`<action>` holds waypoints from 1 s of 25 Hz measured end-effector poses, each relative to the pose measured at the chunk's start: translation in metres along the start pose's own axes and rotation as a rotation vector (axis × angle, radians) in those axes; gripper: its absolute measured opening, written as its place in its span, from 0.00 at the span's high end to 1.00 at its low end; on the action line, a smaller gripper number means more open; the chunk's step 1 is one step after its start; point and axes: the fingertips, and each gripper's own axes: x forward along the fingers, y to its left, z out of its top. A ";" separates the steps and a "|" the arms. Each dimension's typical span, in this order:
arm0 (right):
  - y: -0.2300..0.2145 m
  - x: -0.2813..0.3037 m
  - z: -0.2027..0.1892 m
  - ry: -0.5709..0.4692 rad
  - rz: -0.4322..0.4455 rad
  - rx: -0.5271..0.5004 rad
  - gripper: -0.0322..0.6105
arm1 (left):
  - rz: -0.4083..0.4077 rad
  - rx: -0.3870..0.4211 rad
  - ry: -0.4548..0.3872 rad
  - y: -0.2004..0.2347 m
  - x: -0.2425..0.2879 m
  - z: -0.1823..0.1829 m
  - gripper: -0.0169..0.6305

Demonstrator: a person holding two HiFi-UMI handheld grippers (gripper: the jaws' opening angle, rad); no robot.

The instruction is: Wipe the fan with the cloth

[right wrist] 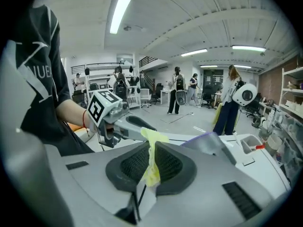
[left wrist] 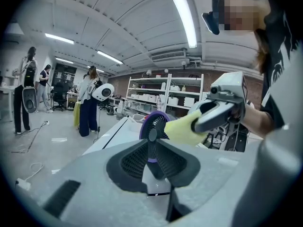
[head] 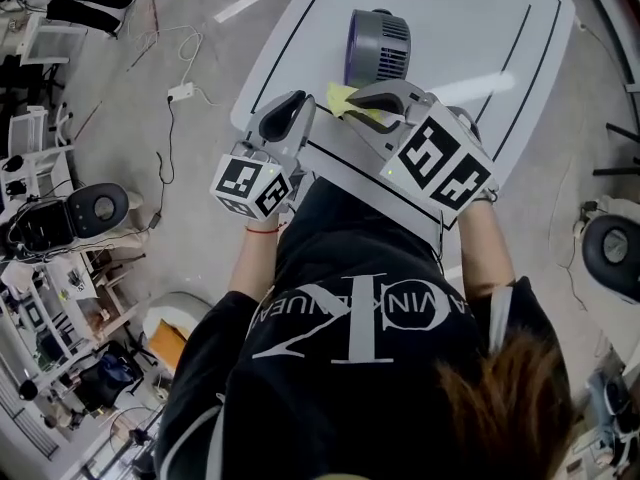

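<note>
One fan (head: 378,43): round, with a purple rim and a grey ribbed front. It stands just ahead of both grippers.
Cloth (left wrist: 182,129): soft, yellow and crumpled, pinched in the right gripper, with its end poking out in front.
Right gripper (right wrist: 151,148): jaws squeezed on the cloth, tipped down, close beside the fan.
Left gripper (left wrist: 152,150): jaws a little apart with nothing gripped, pointing at the fan.
Table (head: 480,58): smooth and white with thin black lines, under the fan.

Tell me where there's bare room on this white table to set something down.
Bare tabletop lies right of the fan, out to its edge, plus a narrower strip left of the fan. It's crowded on the fan's near side, where the left claw and the right claw, holding the yellow cloth, sit side by side.
</note>
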 end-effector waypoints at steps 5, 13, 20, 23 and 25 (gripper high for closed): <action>-0.037 -0.020 0.023 -0.051 -0.127 -0.007 0.90 | 0.000 0.047 -0.014 0.009 0.013 0.011 0.88; -0.093 -0.023 0.048 -0.054 -0.264 0.002 0.90 | -0.054 0.101 -0.097 0.045 0.068 0.057 0.91; -0.160 -0.021 0.046 0.009 -0.389 -0.004 0.90 | -0.058 0.111 -0.081 0.076 0.113 0.057 0.91; -0.177 -0.019 0.044 0.040 -0.415 -0.021 0.90 | -0.064 0.089 -0.068 0.081 0.120 0.052 0.91; -0.184 -0.014 0.040 0.062 -0.409 -0.019 0.90 | -0.059 0.075 -0.064 0.083 0.120 0.049 0.91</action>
